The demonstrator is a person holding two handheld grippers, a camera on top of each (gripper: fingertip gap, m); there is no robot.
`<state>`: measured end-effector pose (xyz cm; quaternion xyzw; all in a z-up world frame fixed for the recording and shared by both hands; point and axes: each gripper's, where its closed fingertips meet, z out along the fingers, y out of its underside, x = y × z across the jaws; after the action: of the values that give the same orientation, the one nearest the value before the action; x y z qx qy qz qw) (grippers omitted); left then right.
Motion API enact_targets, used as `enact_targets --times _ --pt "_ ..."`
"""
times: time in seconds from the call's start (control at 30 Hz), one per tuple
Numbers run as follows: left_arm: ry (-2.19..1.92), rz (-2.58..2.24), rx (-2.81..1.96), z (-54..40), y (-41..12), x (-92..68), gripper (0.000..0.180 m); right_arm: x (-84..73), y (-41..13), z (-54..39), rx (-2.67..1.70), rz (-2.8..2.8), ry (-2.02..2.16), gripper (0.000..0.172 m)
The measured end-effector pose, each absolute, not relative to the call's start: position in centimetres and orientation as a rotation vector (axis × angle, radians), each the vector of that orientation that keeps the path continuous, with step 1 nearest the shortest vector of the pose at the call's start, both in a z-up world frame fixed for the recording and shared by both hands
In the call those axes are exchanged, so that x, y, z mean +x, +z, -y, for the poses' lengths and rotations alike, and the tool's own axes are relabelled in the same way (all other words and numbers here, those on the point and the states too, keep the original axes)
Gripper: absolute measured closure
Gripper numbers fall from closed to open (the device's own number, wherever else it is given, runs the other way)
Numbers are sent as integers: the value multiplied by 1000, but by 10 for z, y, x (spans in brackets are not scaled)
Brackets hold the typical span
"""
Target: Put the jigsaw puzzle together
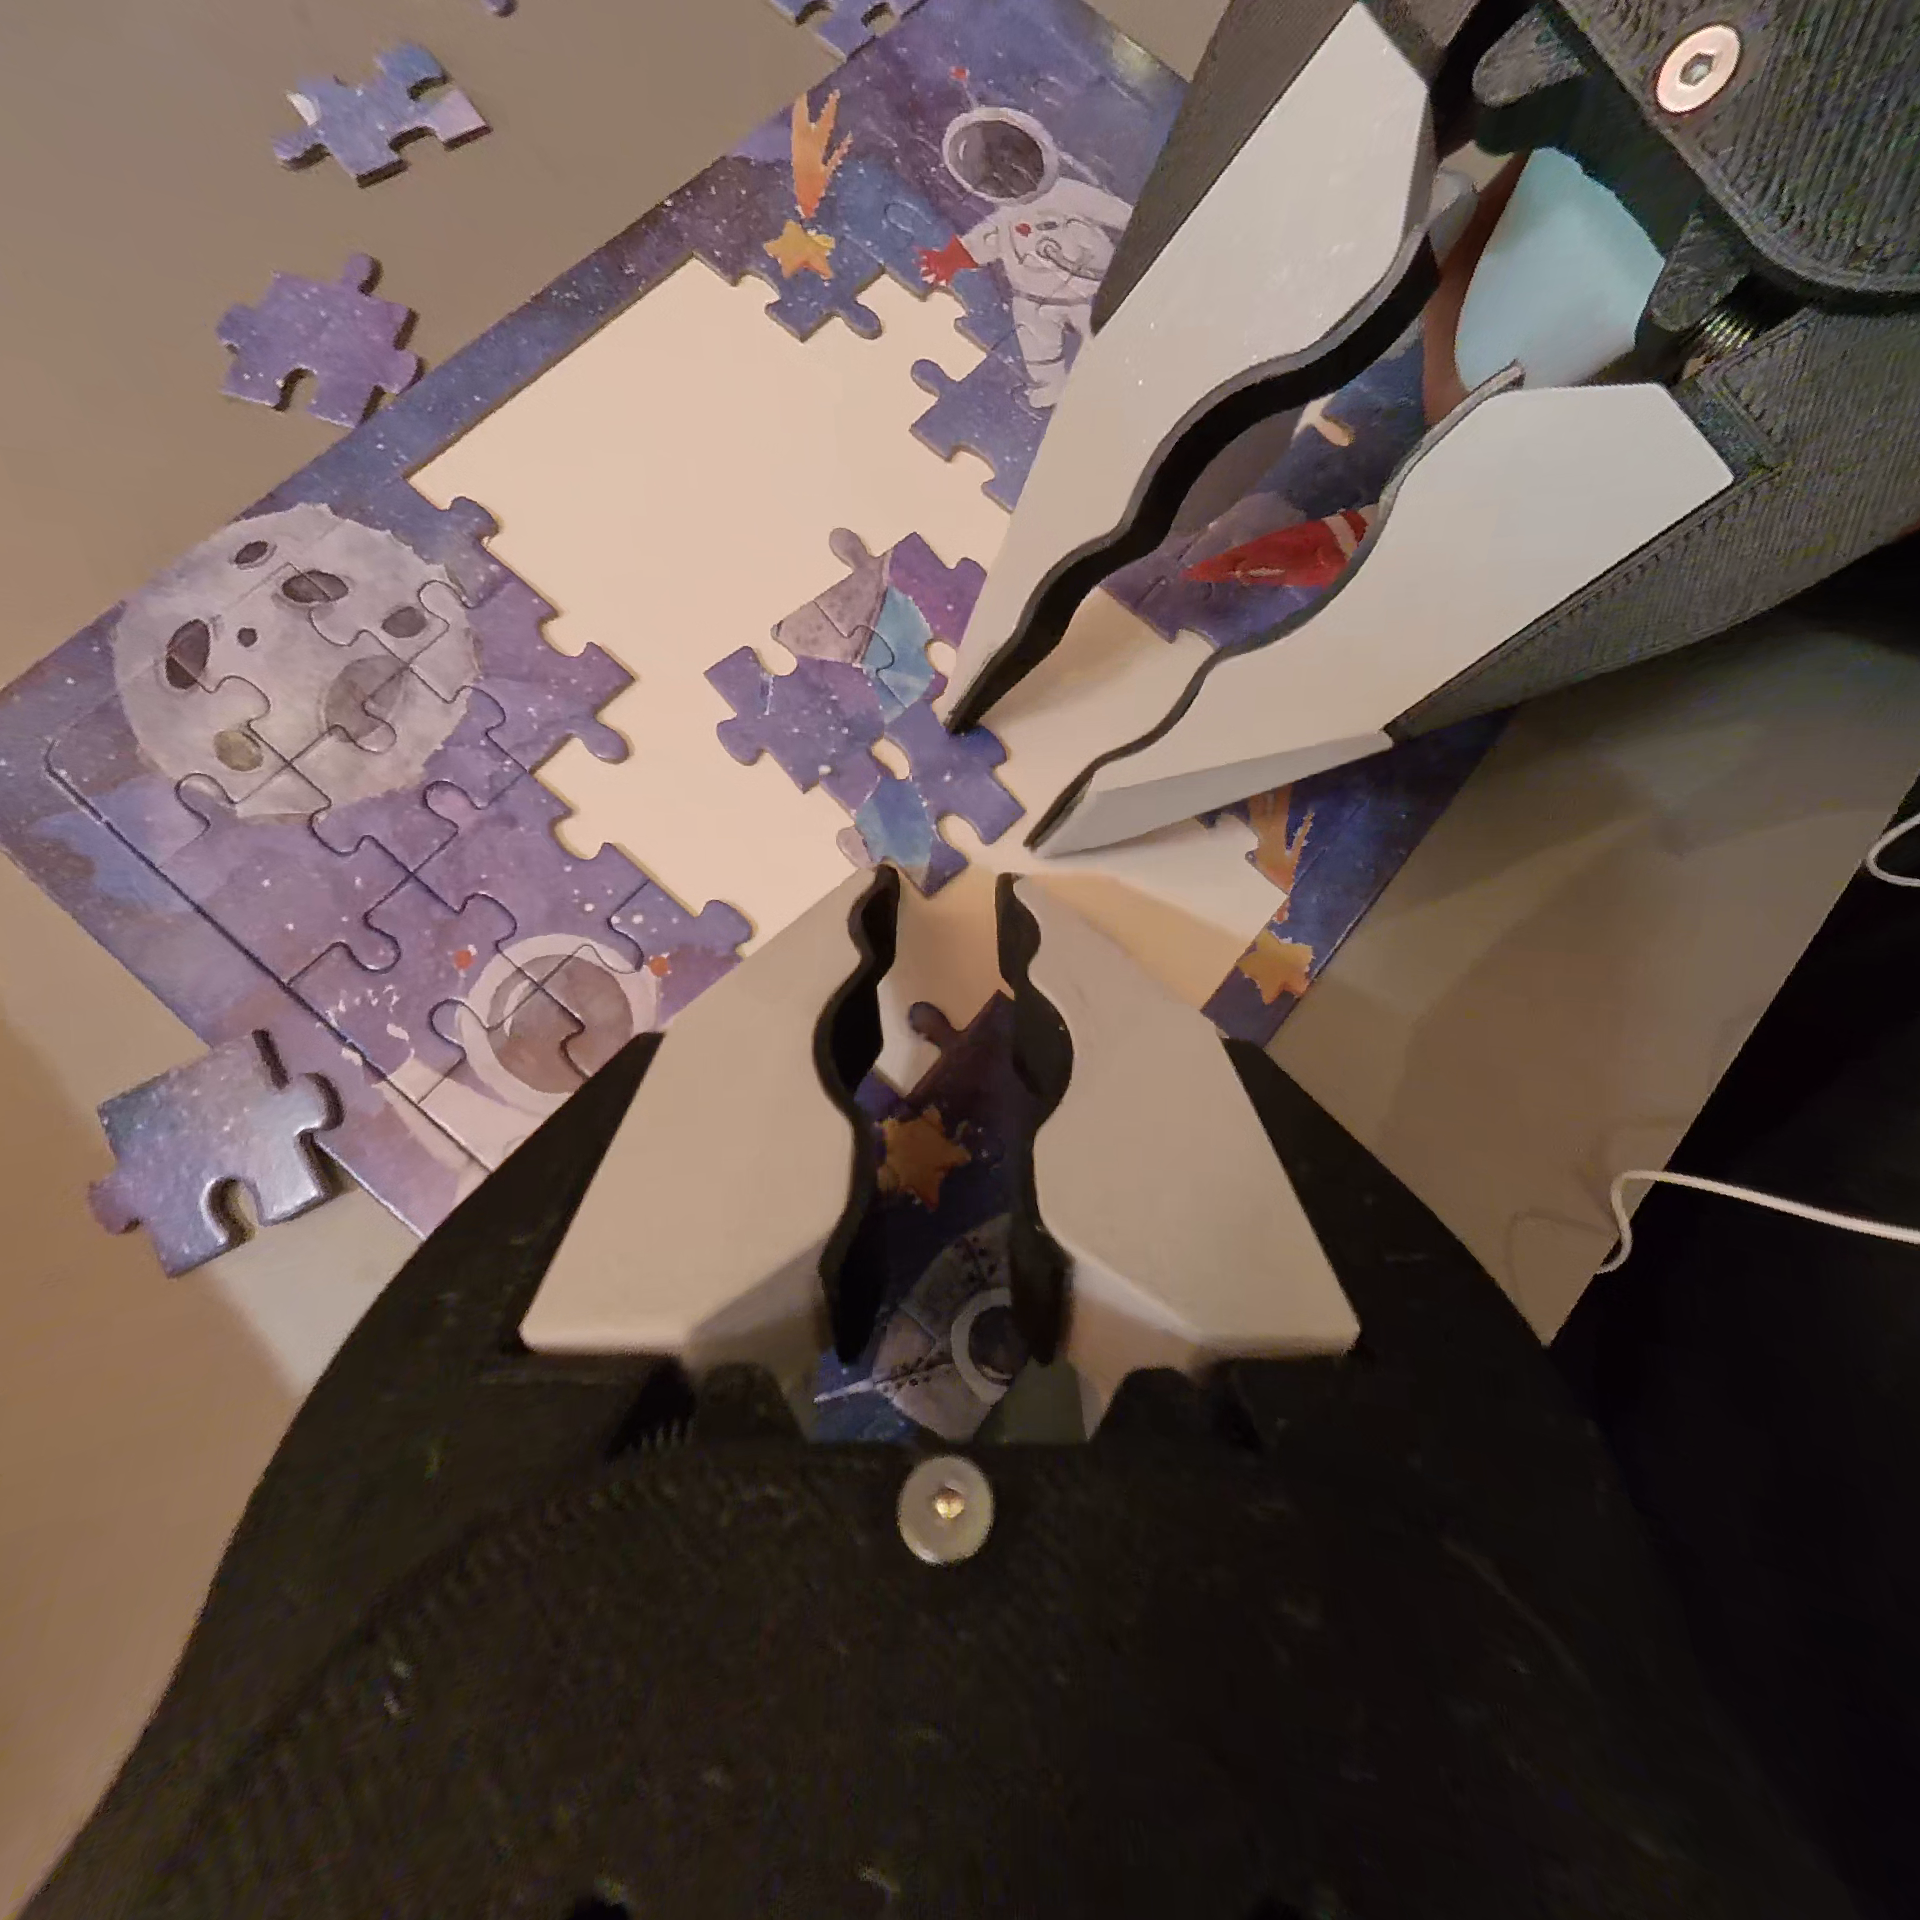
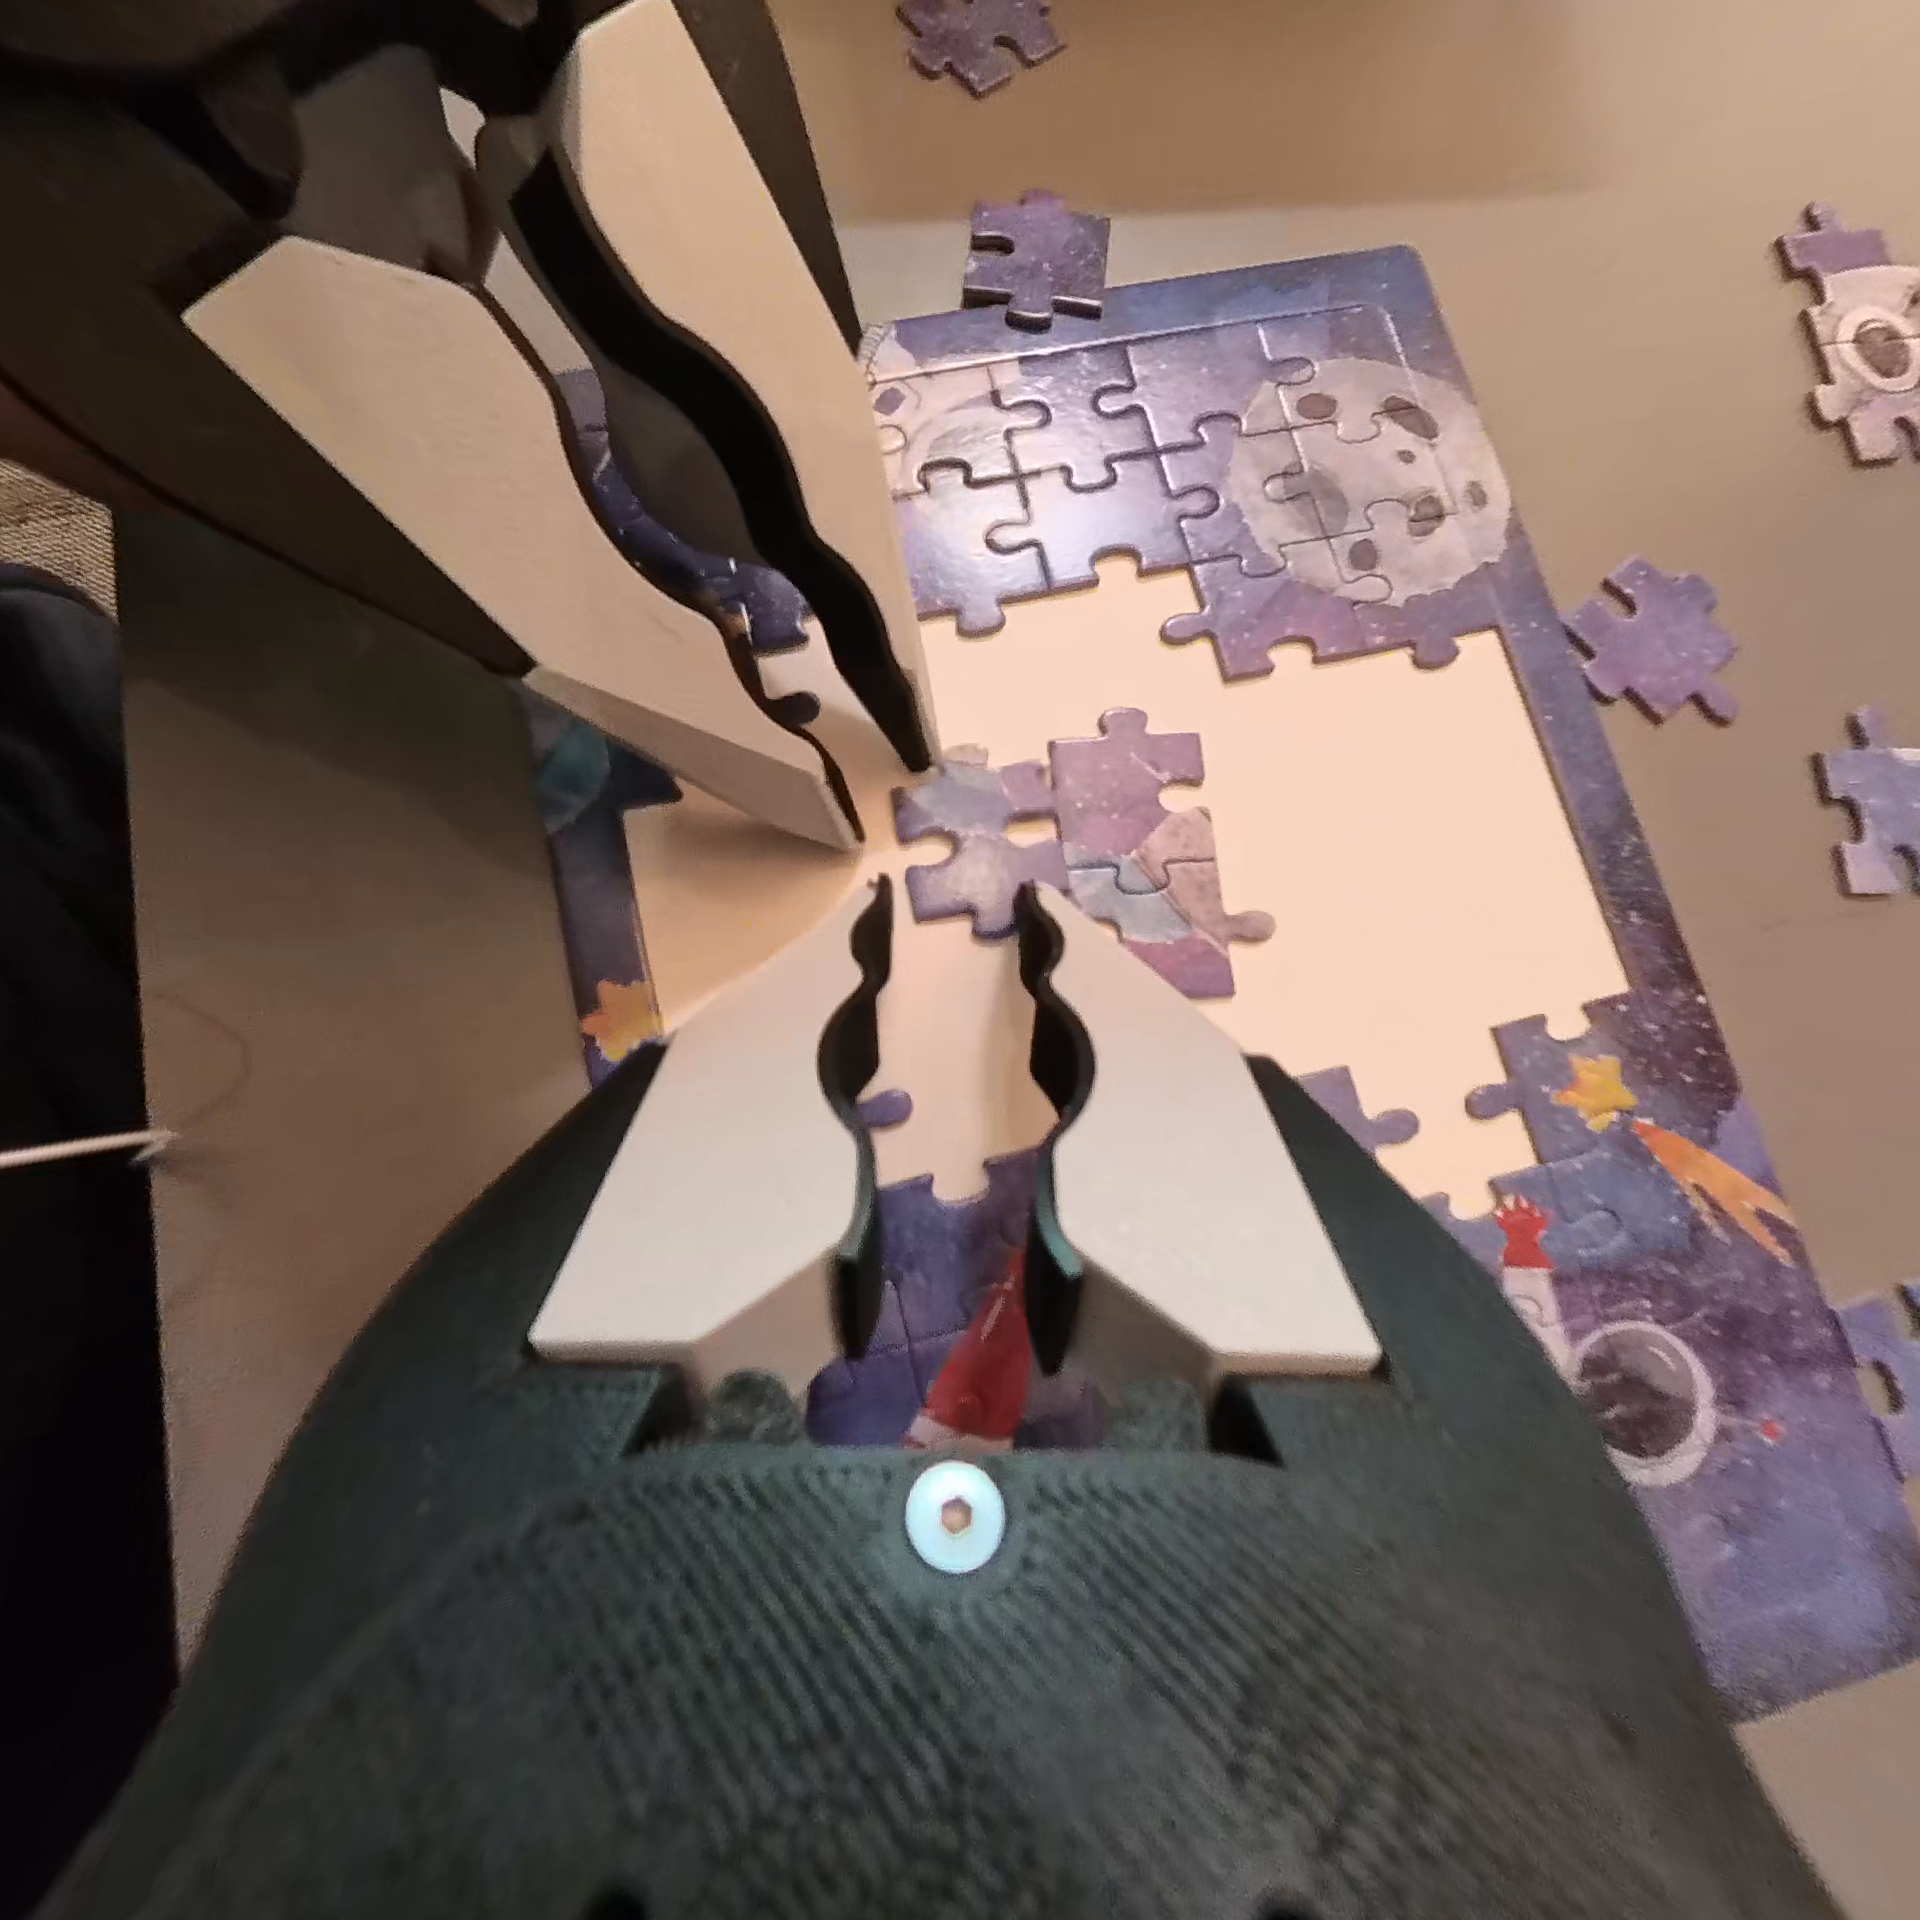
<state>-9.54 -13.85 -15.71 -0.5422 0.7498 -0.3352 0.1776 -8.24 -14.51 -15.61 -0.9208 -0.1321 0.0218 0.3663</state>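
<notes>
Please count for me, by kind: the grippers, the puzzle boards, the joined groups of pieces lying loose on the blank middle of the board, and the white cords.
Grippers: 2 (left gripper, right gripper)
Puzzle board: 1
Loose joined group of pieces: 1
White cord: 1
Total: 5

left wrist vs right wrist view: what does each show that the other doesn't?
Only the left wrist view: a thin white cable on the dark area beside the table, and the orange comet with star seen whole.

Only the right wrist view: loose purple puzzle pieces off the board's far side, one bearing a grey ring.

Both: the purple space-themed jigsaw board with its bare cream centre, the grey cratered moon, the small cluster of joined pieces, and the left gripper and right gripper, both open, tips at that cluster.
</notes>
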Motion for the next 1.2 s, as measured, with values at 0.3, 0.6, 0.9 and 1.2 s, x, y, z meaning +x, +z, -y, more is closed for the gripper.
enact_targets --times 0.3,0.6,0.9,1.2 --pt "-918 -2062 -1569 127 -157 -93 160 -87 -156 137 -2366 355 79 148" --pt "-931 -2046 -1570 129 -157 -89 166 -86 -156 141 -2394 359 55 146" --pt "-926 -2060 -1564 129 -156 -91 164 -90 -155 141 -2384 352 134 144" --pt "-930 -2060 -1557 130 -154 -91 165 -92 -154 140 -2385 364 165 141"
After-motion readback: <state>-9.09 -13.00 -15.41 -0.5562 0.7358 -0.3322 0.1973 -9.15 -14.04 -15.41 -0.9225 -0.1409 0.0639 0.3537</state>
